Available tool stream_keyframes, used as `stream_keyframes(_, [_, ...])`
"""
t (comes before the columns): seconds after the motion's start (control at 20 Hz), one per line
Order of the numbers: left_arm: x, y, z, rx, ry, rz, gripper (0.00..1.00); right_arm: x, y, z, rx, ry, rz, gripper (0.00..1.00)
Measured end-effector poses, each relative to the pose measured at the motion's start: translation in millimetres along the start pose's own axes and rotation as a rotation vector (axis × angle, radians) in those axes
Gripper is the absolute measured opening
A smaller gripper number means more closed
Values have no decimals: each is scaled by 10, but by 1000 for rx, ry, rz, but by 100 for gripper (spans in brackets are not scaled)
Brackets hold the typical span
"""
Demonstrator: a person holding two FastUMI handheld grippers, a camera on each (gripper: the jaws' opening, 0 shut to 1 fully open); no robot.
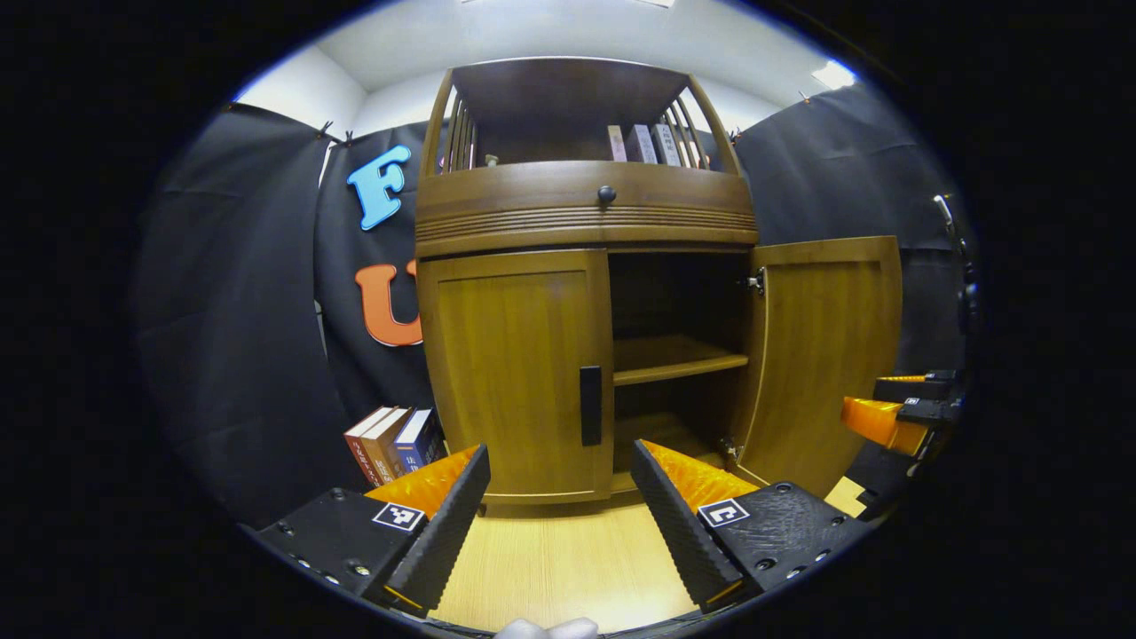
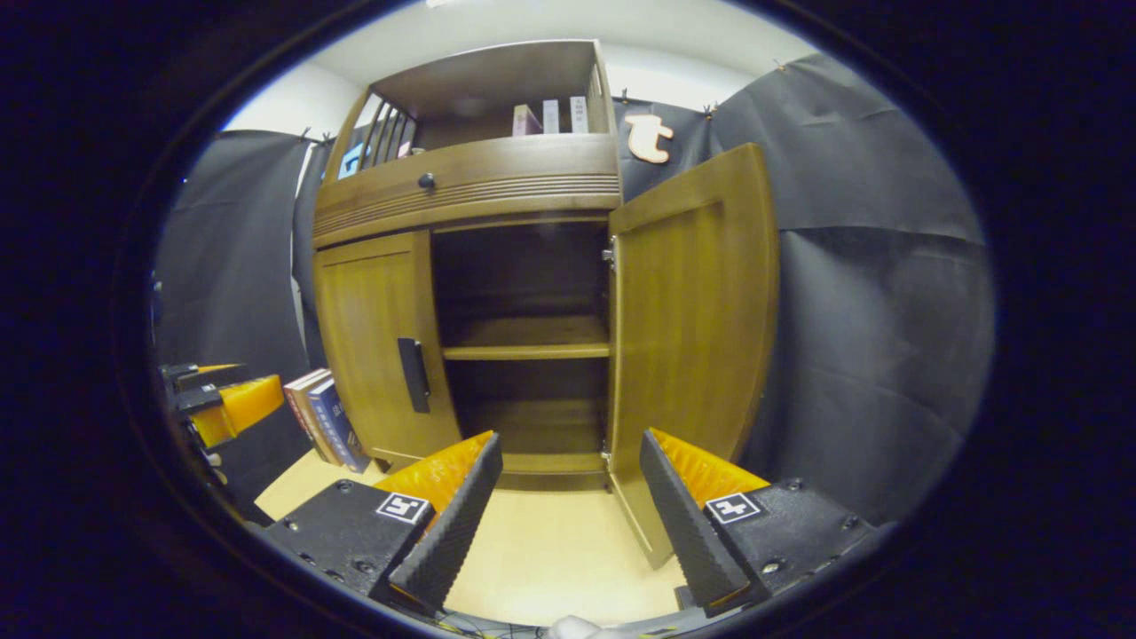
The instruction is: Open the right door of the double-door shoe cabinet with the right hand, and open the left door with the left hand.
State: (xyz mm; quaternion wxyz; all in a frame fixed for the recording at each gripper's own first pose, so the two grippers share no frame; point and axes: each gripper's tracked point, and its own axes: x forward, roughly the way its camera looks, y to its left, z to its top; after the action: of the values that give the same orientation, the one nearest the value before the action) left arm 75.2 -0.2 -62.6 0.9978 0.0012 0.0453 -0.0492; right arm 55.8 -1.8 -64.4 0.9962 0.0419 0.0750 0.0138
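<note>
The wooden shoe cabinet (image 1: 586,213) stands ahead on a light wood floor. Its right door (image 1: 821,355) (image 2: 697,328) is swung wide open and shows an inner shelf (image 1: 679,358) (image 2: 528,348). The left door (image 1: 519,373) (image 2: 377,342) is closed, with a dark vertical handle (image 1: 591,405) (image 2: 414,374) at its inner edge. My left gripper (image 1: 561,497) is open a short way in front of that handle, holding nothing. My right gripper (image 2: 570,488) is open too, empty, in front of the open compartment beside the right door's edge. The right gripper (image 1: 901,413) also appears far right in the left gripper view; the left gripper (image 2: 213,399) appears far left in the right gripper view.
Several books (image 1: 390,439) (image 2: 324,417) lean on the floor left of the cabinet. More books (image 1: 643,144) stand on the top open shelf, above a drawer with a round knob (image 1: 606,193). Black cloth walls close in on both sides.
</note>
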Motion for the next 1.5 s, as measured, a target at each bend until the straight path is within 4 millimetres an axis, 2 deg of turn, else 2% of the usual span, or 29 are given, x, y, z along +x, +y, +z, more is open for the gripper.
stream_keyframes(0.1, [231,34,-19,-1,-10,-5,96,14,44,17,-9,8,-5,98])
stream_keyframes(0.15, [388,28,-21,-6,-14,-11,100,14,66,41,-9,10,-8,98])
stream_keyframes(0.2, [551,9,-12,-9,-27,-21,96,17,110,67,-12,11,-5,98])
stream_keyframes(0.35, [1119,-42,27,-1,-69,-23,96,-8,169,152,-38,17,-17,98])
stream_keyframes(0.55, [1806,-201,-97,1,-56,-27,96,-51,255,234,-49,35,-19,99])
stream_keyframes(0.65, [2044,-257,-155,1,-46,-30,100,-46,273,240,-60,48,-21,99])
stream_keyframes(0.7, [2154,-291,-172,1,-47,-34,96,-55,277,227,-67,58,-23,98])
stream_keyframes(0.75, [2236,-303,-212,-1,-44,-30,99,-61,265,211,-73,66,-28,99])
stream_keyframes(0.8, [2316,-324,-243,-3,-35,-36,91,-81,244,167,-75,77,-33,99])
stream_keyframes(0.95, [2480,-294,-319,-9,-19,-19,82,-85,229,60,-70,115,-37,98])
stream_keyframes(1.0, [2539,-307,-326,-8,-18,-24,87,-88,227,28,-70,124,-38,98])
stream_keyframes(1.05, [2550,-315,-341,-8,-16,-30,83,-99,225,3,-72,129,-38,98])
stream_keyframes(1.1, [2551,-331,-344,-9,-19,-39,60,-116,228,-21,-72,134,-37,98])
stream_keyframes(1.15, [2549,-395,-333,-5,-24,-63,63,-119,254,-21,-72,134,-31,98])
stream_keyframes(1.2, [2535,-458,-347,-3,-23,-88,55,-127,265,-19,-73,131,-29,98])
stream_keyframes(1.35, [2547,-448,-338,-13,-30,-76,31,-116,257,6,-70,124,-31,98])
stream_keyframes(1.5, [2517,-497,-329,-11,-25,-92,24,-150,223,3,-62,125,-34,98])
